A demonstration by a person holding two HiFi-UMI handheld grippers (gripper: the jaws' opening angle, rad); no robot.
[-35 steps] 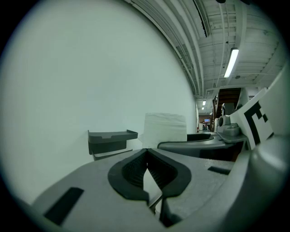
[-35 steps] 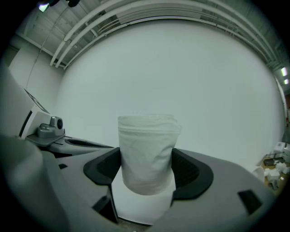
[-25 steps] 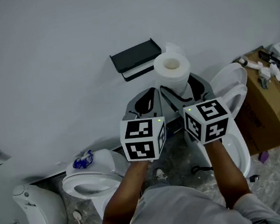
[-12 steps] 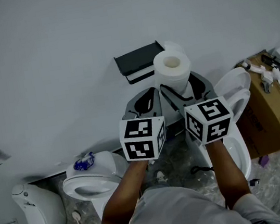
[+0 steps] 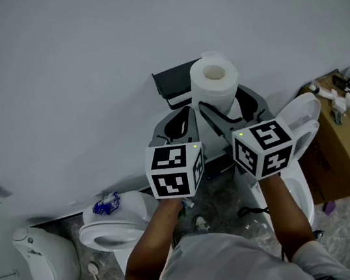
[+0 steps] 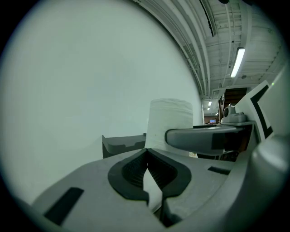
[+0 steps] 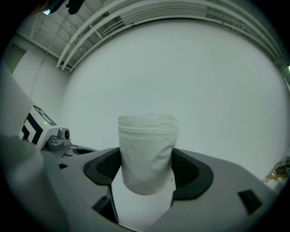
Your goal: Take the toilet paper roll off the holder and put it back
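Head view: both grippers up in front of a plain white wall, marker cubes toward the camera, left cube and right cube side by side.

Right gripper is clamped on the toilet paper roll. The roll stands upright at 12 o'clock from the cubes, core hole facing up. Right gripper view confirms it: roll is squeezed between the two dark pads, its lower half between them and its top sticking out above, with bare wall behind.

The black holder is mounted on the wall at 10 o'clock from the roll. Its right end overlaps the roll in this view; can't tell if they touch.

Left gripper sits just beside the right one at its 9 o'clock. Left gripper view: its jaws are closed, pad tips meeting, nothing gripped. That view also shows the roll at 12 o'clock past the jaws, the holder at 10 o'clock and a right gripper finger crossing the roll's lower part.

Floor level in head view: white toilet at 8 o'clock with a blue item on it, a second toilet with its lid up at 3 o'clock, and a cardboard box further along at 3 o'clock.
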